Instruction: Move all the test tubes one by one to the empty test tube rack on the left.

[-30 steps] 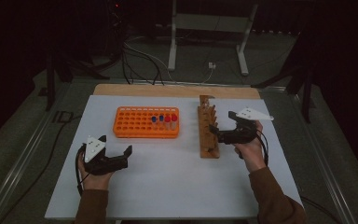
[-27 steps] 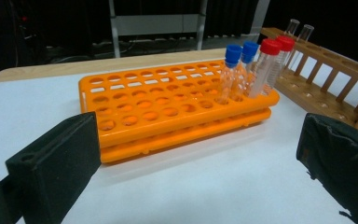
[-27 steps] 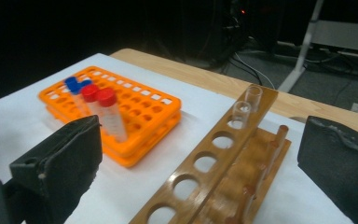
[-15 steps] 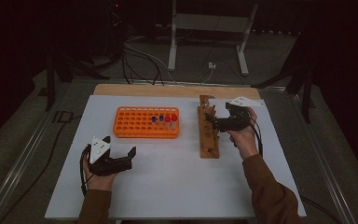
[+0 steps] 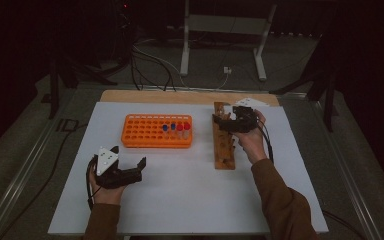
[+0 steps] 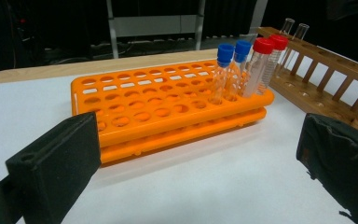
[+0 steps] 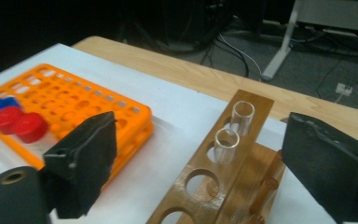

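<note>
Left claw (image 5: 129, 169) rests on the white worktop (image 5: 190, 200), on the person's side of the orange rack (image 5: 157, 131) and well apart from it; jaws stand wide apart with nothing between them, pointing toward the rack. Orange rack lies flat on the worktop; at its right end stand two blue-capped tubes (image 6: 230, 70) and, just right of them, two red-capped tubes (image 6: 264, 64), all upright. Wooden rack (image 5: 225, 140) lies to the right of the orange rack, near it but not touching, its long side running away from the person. Two clear uncapped tubes (image 7: 233, 128) stand upright in the two farthest holes of the wooden rack; the nearer holes show bare. Right claw (image 5: 226, 121) hovers over the far end of the wooden rack, right of the orange rack. Its jaws have just been closing a little, but remain apart, the clear tubes seen between them, pads not touching glass.
</note>
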Tool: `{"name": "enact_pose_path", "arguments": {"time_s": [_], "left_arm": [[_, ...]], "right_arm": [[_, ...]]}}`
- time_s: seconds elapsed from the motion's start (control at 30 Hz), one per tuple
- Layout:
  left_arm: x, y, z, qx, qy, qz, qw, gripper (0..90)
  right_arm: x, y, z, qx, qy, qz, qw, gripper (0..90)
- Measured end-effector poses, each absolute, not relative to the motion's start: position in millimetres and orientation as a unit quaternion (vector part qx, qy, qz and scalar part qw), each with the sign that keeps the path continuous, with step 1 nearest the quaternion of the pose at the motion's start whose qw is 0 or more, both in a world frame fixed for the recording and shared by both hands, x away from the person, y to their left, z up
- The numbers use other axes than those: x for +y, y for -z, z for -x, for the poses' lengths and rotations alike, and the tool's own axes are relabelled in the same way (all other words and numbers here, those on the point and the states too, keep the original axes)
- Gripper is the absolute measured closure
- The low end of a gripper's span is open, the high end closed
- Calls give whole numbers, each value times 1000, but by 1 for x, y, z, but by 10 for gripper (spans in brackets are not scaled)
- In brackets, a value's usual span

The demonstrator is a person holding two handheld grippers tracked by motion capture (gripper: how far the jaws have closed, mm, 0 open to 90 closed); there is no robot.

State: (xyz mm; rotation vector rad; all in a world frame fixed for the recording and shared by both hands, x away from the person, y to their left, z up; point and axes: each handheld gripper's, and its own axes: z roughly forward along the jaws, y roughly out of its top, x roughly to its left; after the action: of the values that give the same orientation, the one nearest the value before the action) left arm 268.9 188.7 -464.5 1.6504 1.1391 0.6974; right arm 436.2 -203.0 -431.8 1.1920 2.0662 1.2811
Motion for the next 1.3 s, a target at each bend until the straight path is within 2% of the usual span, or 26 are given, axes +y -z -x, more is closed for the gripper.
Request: {"name": "enact_pose_path", "arguments": {"time_s": [0.13, 0.3, 0.43, 0.77, 1.3], "left_arm": [[189, 464, -269, 469, -286, -677, 489, 4], [189, 465, -269, 470, -284, -677, 489, 4], [189, 465, -269, 470, -284, -678, 489, 4], [189, 465, -269, 470, -283, -678, 489, 4], [189, 466, -268, 471, -283, -679, 486, 5]], "right_arm": [[-204, 441, -446, 744, -446, -450, 211, 234], [-205, 452, -453, 751, -432, -451, 214, 497], [-200, 455, -455, 756, -426, -442, 227, 609], [-196, 461, -462, 753, -420, -450, 232, 719], [-190, 459, -461, 757, -409, -446, 246, 764]]}}
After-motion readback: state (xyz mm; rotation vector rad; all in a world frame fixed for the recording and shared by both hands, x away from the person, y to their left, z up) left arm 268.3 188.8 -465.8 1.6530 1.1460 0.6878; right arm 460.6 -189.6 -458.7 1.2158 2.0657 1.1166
